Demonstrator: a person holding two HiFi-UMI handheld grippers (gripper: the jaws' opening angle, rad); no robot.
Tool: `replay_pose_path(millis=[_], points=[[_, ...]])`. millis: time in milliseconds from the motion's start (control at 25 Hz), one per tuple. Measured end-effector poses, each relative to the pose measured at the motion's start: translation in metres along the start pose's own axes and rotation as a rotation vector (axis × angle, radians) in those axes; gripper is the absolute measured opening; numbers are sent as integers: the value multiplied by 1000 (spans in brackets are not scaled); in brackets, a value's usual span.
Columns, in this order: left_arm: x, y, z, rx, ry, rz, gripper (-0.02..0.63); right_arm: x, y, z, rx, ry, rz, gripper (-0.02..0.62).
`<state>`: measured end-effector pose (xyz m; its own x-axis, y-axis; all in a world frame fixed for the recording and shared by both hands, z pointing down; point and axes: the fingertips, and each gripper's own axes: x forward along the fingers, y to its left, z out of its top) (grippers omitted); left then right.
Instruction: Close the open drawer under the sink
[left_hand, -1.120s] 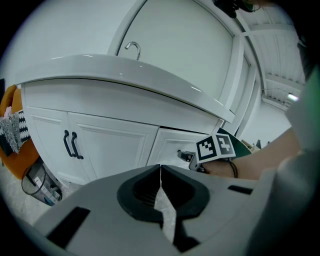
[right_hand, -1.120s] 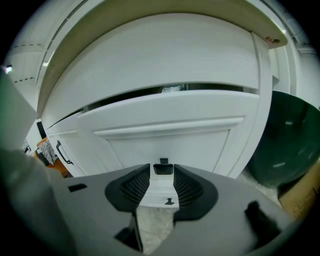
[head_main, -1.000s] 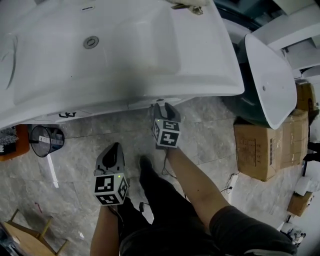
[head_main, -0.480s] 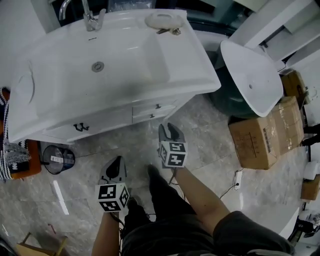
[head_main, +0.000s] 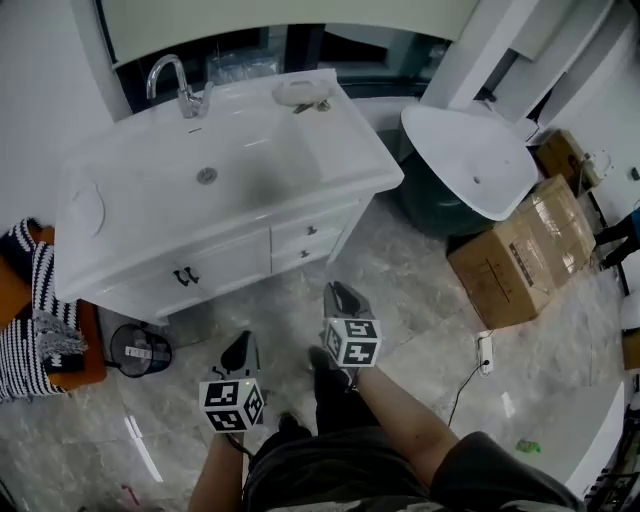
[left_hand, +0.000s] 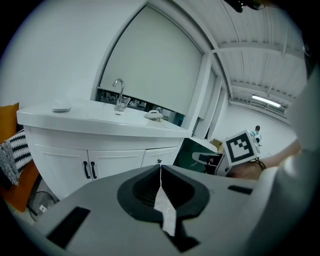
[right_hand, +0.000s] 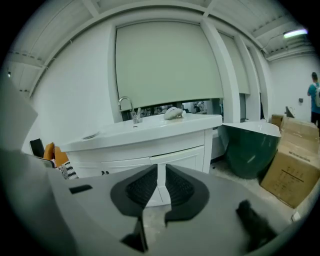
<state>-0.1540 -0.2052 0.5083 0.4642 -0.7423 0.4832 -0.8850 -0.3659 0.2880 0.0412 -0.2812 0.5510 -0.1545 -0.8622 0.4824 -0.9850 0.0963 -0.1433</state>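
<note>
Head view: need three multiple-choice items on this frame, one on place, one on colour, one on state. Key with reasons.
1. Where is the cardboard box?
A. on the sink counter
B. on the floor, right of the tub
C. inside a drawer

2. What colour is the tub's outer wall?
A. dark green
B. orange
C. black

3. How do the two drawers in the sink vanity stand?
A. top one pulled out
B. both pulled out
C. both flush with the front, shut

Key: 1 B, the box sits on the floor beside the tub. 2 A, dark green shows below its white rim. 3 C, both drawer fronts line up with the vanity front.
</note>
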Motion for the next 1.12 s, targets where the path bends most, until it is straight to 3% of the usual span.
replay_pose_path(millis=[240,600,1120], points=[[-45,-17,4,26,-42,-56,15,-68,15,-3,19,-45,-22,51],[-73,-40,-10,32,-24,-89,15,-132,25,-18,31,-47,4,40],[-114,-117,-34,61,-57,-108,15,-223,19,-26,13,-75,70,40]])
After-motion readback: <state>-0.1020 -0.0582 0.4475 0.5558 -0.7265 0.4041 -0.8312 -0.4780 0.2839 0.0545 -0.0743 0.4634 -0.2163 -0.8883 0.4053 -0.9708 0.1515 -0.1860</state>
